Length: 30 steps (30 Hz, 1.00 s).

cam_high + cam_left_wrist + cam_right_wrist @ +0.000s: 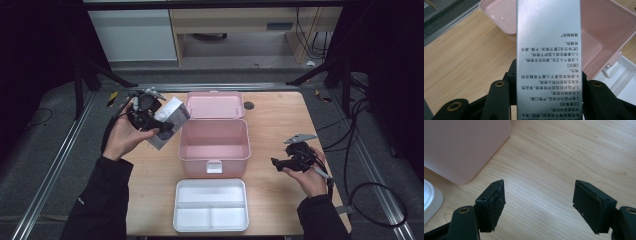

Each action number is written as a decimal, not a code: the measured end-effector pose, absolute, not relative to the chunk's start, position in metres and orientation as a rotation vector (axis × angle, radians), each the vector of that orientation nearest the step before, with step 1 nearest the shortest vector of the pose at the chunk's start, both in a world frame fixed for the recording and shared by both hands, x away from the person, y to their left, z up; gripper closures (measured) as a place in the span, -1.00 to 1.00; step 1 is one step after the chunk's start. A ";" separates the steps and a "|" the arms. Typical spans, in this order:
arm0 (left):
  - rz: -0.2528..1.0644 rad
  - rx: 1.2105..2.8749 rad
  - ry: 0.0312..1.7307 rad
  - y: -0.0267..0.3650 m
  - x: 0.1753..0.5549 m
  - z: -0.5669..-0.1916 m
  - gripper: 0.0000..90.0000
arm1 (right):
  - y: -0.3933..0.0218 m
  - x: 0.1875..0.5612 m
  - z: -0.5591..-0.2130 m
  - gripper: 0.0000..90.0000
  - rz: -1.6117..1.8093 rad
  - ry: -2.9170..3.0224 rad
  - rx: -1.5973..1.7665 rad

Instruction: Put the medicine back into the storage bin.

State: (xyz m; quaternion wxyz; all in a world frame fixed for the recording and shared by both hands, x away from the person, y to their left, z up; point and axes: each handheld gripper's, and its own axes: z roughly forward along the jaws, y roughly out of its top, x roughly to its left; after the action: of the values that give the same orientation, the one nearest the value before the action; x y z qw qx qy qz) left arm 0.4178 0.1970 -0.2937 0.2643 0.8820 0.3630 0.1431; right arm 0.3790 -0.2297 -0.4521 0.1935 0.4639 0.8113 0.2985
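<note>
A silver-white carton [170, 116] with printed text is held above the table's left side, left of the pink box, and my left gripper [160, 128] is shut on it. In the left gripper view the carton [548, 37] stands between the two black jaws and hides their pads. An open pink storage box [214, 150] sits at the table's middle with its lid [215, 104] folded back. My right gripper [278, 163] hovers right of the box, open. In the right gripper view the right gripper [539, 202] has only bare wood between its jaws.
A white divided tray [210, 220] lies at the front edge, before the pink box. The pink box's wall [461, 145] and the tray's corner [430, 197] lie left of my right gripper. Cables trail off the table's right side.
</note>
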 end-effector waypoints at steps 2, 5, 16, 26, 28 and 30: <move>0.377 2.391 0.951 0.183 0.422 -0.294 0.26 | -0.230 0.379 -0.453 -0.42 0.839 2.278 1.304; 0.355 2.392 0.934 0.175 0.425 -0.294 0.26 | -0.230 0.379 -0.453 -0.43 0.839 2.279 1.304; 0.327 2.428 0.851 0.129 0.439 -0.304 0.26 | -0.232 0.380 -0.455 -0.44 0.839 2.281 1.311; 0.273 2.496 0.798 0.102 0.452 -0.327 0.26 | -0.233 0.380 -0.455 -0.45 0.837 2.281 1.310; 0.261 2.515 0.792 0.098 0.455 -0.336 0.25 | -0.233 0.381 -0.455 -0.45 0.835 2.282 1.312; 0.253 2.523 0.792 0.096 0.457 -0.339 0.25 | -0.233 0.381 -0.455 -0.45 0.836 2.278 1.314</move>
State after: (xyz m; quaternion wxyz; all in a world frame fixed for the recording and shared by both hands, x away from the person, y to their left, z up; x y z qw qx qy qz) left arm 0.4566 0.0964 -0.3389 0.2400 0.9220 0.2896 0.0924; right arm 0.3806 -0.2335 -0.4553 0.1899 0.4675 0.8106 0.2973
